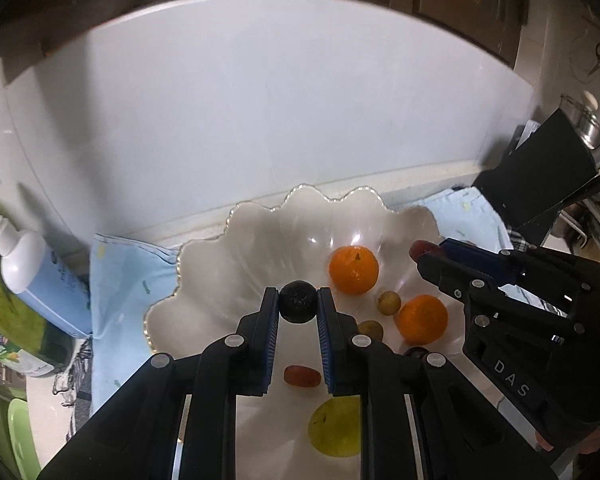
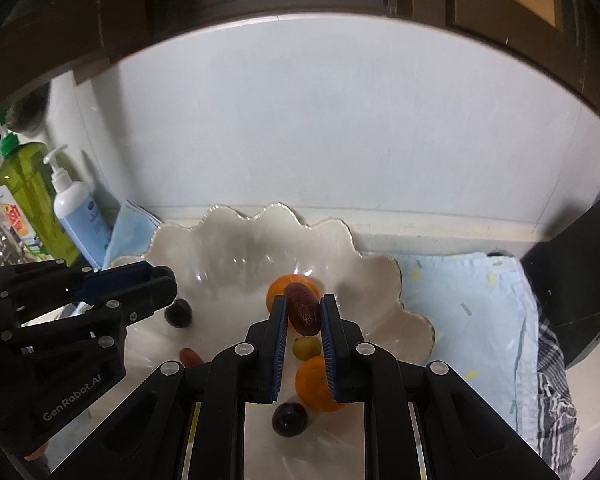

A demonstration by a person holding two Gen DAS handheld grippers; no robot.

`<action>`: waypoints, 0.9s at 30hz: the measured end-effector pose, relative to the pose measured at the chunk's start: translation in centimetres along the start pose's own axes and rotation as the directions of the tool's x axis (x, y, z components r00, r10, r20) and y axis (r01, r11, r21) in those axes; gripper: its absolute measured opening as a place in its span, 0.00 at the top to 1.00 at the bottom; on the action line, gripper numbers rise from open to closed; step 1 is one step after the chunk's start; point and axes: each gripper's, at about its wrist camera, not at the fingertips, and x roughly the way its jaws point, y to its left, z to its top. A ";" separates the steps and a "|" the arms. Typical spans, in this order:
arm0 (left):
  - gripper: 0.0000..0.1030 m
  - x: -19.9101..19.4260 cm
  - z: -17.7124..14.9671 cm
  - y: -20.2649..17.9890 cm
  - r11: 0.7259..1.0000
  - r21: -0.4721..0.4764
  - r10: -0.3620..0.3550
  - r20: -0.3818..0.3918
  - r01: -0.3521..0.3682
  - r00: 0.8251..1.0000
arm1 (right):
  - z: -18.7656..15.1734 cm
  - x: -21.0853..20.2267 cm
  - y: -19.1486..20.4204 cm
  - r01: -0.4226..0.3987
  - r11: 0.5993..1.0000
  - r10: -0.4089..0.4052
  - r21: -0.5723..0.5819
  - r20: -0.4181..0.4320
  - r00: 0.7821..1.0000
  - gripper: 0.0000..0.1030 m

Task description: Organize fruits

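Fruit sorting, delivery step: left gripper (image 1: 298,304) clamped on a dark round fruit (image 1: 298,302), right gripper (image 2: 303,312) clamped on a reddish oblong fruit (image 2: 303,309), both over the scalloped white bowl (image 1: 260,220) holding oranges (image 1: 354,269); next, likely lower and release.

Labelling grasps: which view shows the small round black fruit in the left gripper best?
Left wrist view. The small round black fruit sits centred between the left gripper pads, shut on it, above the scalloped white bowl. The right wrist view shows the same fruit smaller, at the side, partly hidden behind the left gripper's fingers.
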 end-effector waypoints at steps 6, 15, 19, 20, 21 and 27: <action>0.80 1.4 0.0 -0.1 1.000 -0.004 0.003 -0.043 -0.003 0.999 | 0.0 1.3 -0.2 -0.004 1.000 0.004 -0.001 -0.038 0.999 0.82; 0.50 0.8 0.0 -0.1 0.998 -0.004 0.057 -0.026 -0.057 0.998 | -0.4 1.4 -0.4 0.024 1.000 -0.024 0.000 -0.057 0.998 0.65; 0.38 -0.5 -0.6 -0.2 0.996 -0.007 0.092 -0.001 -0.092 0.996 | -0.8 0.5 -0.5 0.028 1.000 -0.028 0.008 -0.049 0.998 0.55; 0.34 -1.0 -0.8 -0.3 0.994 -0.006 0.105 0.009 -0.105 0.994 | -1.0 0.1 -0.5 0.032 0.999 -0.032 0.011 -0.042 0.999 0.52; 0.32 -1.5 -1.0 -0.4 0.993 -0.007 0.119 0.019 -0.119 0.993 | -1.1 -0.3 -0.5 0.034 0.999 -0.034 0.012 -0.036 0.999 0.47; 0.16 -5.0 -2.8 -0.8 0.977 -0.051 0.209 0.090 -0.205 0.974 | -2.6 -3.2 -0.2 0.052 0.999 -0.052 0.015 0.003 0.999 0.35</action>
